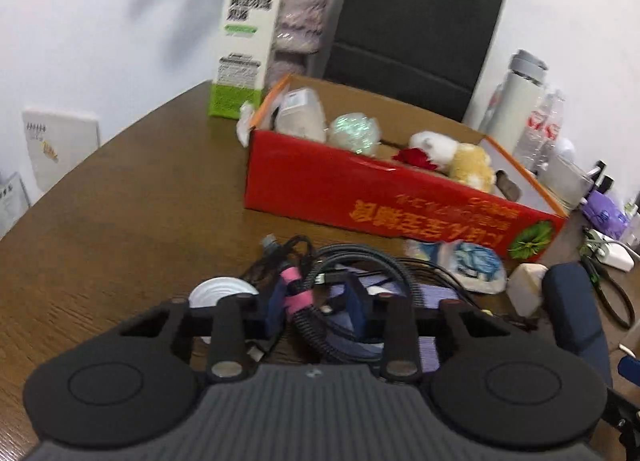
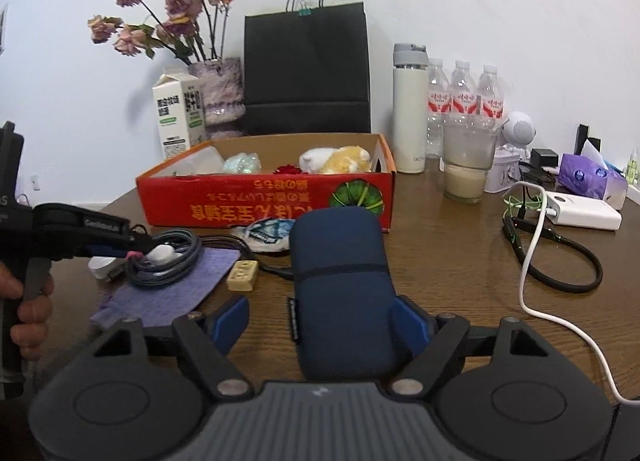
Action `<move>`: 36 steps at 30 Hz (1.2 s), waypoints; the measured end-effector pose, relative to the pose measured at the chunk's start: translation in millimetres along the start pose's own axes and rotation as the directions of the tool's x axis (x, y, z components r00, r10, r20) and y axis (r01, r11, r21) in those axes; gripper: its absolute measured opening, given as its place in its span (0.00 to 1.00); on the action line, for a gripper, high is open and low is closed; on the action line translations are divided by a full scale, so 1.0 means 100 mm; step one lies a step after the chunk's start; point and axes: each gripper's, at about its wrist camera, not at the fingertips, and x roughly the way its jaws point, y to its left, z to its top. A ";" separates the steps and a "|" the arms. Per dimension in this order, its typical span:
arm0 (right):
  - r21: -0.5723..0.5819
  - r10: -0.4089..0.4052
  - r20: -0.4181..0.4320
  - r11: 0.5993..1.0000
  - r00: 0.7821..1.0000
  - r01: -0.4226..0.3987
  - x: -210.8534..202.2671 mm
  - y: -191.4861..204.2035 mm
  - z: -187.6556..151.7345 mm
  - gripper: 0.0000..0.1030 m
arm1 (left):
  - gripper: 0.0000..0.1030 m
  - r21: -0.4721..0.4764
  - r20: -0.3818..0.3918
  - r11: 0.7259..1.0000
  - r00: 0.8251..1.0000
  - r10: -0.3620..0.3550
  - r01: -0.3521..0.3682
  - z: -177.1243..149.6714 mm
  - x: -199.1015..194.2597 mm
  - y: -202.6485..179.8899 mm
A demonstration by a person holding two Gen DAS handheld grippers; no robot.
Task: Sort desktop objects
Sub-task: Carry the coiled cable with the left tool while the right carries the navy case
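The left gripper is clamped on a coiled black cable bundle just in front of the red cardboard box. Plush toys lie inside the box; a milk carton stands behind it on the tabletop.

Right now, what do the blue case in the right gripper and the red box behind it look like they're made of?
The blue case looks like woven fabric over a padded shell: matte, finely textured, with a stitched seam across it; the core is not visible. The right gripper is closed on it. The red box looks like printed cardboard: a brown raw inside, thin folded walls and a slightly glossy printed face.
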 end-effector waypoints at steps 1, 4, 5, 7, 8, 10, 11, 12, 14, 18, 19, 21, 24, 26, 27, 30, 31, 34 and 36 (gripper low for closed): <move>0.005 0.001 -0.004 1.000 1.000 -0.001 0.03 -0.01 0.00 0.75 | 0.31 -0.005 -0.012 1.000 1.000 0.000 0.000 0.00 0.01 0.02; 0.018 0.005 -0.017 1.000 1.000 -0.004 0.11 -0.04 0.02 0.75 | 0.34 -0.003 0.011 1.000 1.000 0.007 -0.007 0.00 -0.04 0.04; 0.009 0.002 -0.017 1.000 1.000 -0.002 0.12 -0.04 0.03 0.75 | 0.35 -0.004 0.015 1.000 1.000 0.015 -0.015 0.00 -0.03 0.05; -0.011 -0.009 -0.020 1.000 1.000 0.009 0.18 -0.02 0.05 0.75 | 0.36 -0.028 -0.014 0.999 1.000 0.022 -0.023 0.01 0.04 0.10; -0.018 -0.017 -0.022 1.000 1.000 0.016 0.19 -0.01 0.06 0.75 | 0.36 -0.031 -0.021 0.999 1.000 0.020 -0.021 0.01 0.07 0.09; -0.033 -0.027 -0.030 0.999 0.999 0.026 0.24 0.00 0.07 0.76 | 0.36 0.019 -0.014 1.000 1.000 0.020 -0.020 0.00 0.10 0.02; -0.041 -0.029 -0.031 0.999 0.999 0.027 0.26 0.00 0.08 0.76 | 0.33 0.031 -0.016 0.999 1.000 0.016 -0.016 0.00 0.11 -0.01; -0.052 -0.034 -0.032 0.998 0.999 0.032 0.28 0.02 0.08 0.76 | 0.24 0.031 -0.020 0.999 1.000 0.008 -0.007 0.00 0.12 -0.03; -0.073 -0.048 -0.036 0.996 0.998 0.045 0.32 0.04 0.08 0.76 | 0.19 0.022 -0.027 1.000 0.999 -0.018 0.018 0.01 0.11 -0.04; -0.101 -0.077 -0.058 0.992 0.995 0.070 0.42 0.05 0.04 0.73 | 0.18 0.041 0.016 0.999 0.999 -0.035 0.034 -0.04 -0.03 -0.09; -0.094 -0.082 -0.071 0.993 0.994 0.075 0.45 0.03 0.04 0.67 | 0.18 0.052 0.036 0.998 0.999 -0.040 0.039 -0.05 -0.09 -0.12; -0.080 -0.077 -0.062 0.994 0.995 0.072 0.44 -0.01 0.04 0.61 | 0.18 0.087 0.093 0.995 0.994 -0.056 0.048 -0.05 -0.31 -0.20; -0.026 -0.067 -0.064 0.998 0.996 0.065 0.37 -0.06 0.06 0.55 | 0.18 0.112 0.169 0.990 0.980 -0.105 0.087 -0.02 -0.66 -0.28; 0.012 -0.050 -0.050 0.999 0.997 0.051 0.29 -0.09 0.08 0.54 | 0.18 0.122 0.218 0.987 0.968 -0.127 0.102 0.01 -0.90 -0.31; 0.025 -0.041 -0.037 0.999 0.998 0.042 0.22 -0.09 0.10 0.54 | 0.18 0.126 0.242 0.987 0.961 -0.132 0.104 0.02 -1.01 -0.31; 0.054 0.014 0.013 0.998 1.000 -0.015 -0.05 -0.08 0.17 0.54 | 0.18 0.110 0.281 0.986 0.948 -0.151 0.124 0.03 -1.27 -0.25; 0.064 0.039 0.034 0.997 0.999 -0.041 -0.16 -0.08 0.20 0.54 | 0.18 0.104 0.288 0.987 0.946 -0.150 0.125 0.03 -1.33 -0.24; 0.058 0.066 0.088 0.996 0.994 -0.071 -0.46 -0.01 0.28 0.54 | 0.18 0.098 0.305 0.988 0.941 -0.146 0.122 -0.06 -1.52 -0.20; 0.031 0.063 0.117 0.997 0.991 -0.067 -0.63 0.07 0.32 0.54 | 0.18 0.113 0.310 0.988 0.941 -0.133 0.103 -0.15 -1.61 -0.19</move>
